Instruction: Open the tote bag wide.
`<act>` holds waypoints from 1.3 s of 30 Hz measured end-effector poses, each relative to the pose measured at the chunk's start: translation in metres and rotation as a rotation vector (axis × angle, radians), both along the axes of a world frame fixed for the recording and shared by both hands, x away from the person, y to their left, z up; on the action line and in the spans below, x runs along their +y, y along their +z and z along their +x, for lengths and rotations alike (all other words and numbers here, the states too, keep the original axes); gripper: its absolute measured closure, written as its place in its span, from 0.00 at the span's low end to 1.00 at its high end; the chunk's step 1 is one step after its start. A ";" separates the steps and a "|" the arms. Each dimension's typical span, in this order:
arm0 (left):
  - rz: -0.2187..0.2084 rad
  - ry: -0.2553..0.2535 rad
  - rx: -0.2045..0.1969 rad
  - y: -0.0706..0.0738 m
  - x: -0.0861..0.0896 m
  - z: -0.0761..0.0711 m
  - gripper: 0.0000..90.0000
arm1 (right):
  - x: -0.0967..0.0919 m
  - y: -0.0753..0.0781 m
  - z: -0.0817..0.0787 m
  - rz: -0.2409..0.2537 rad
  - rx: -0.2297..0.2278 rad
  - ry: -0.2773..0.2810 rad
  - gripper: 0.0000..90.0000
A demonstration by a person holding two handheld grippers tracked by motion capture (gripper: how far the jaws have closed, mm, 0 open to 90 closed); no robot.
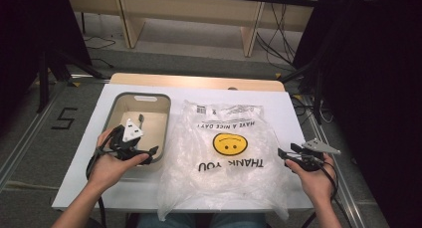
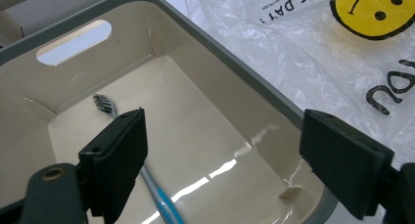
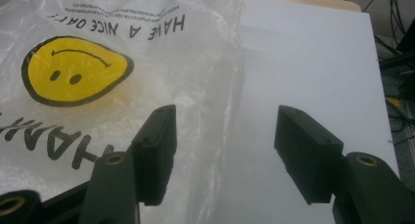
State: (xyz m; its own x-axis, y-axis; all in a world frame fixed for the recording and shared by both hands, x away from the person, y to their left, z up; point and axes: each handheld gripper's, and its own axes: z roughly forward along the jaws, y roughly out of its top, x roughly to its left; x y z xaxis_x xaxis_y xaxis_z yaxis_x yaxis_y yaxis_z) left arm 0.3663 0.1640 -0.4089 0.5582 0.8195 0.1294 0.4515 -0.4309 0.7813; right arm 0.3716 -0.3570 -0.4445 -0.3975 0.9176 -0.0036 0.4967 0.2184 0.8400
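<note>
One plastic bag, clear with a yellow smiley print, lies flat on the white table. One grey-rimmed bin sits just left of it, touching its edge. I count one toothbrush on the bin floor, bristles toward the far wall with the handle slot. Two grippers in hand. My left gripper hangs over the bin's near end, jaws released and wide, nothing between them. My right gripper sits at the bag's right edge; its jaws are apart, gripping nothing, one over the plastic and one over bare table.
</note>
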 end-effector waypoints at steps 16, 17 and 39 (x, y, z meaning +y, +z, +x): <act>-0.004 -0.006 -0.004 -0.001 -0.003 -0.001 0.20 | 0.014 -0.005 0.032 -0.018 0.090 -0.019 0.64; -0.004 -0.007 -0.004 -0.001 -0.003 -0.001 0.20 | 0.014 -0.006 0.033 -0.020 0.094 -0.020 0.65; 0.003 -0.019 -0.010 0.000 -0.008 -0.003 0.20 | 0.016 -0.014 0.041 0.003 0.174 -0.066 1.00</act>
State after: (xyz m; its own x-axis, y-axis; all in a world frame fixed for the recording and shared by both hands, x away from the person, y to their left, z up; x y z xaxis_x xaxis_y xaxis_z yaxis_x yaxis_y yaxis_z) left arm 0.3630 0.1558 -0.4090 0.5720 0.8087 0.1370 0.4359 -0.4412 0.7844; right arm 0.4123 -0.3412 -0.4584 -0.3306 0.9417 0.0628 0.6475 0.1779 0.7410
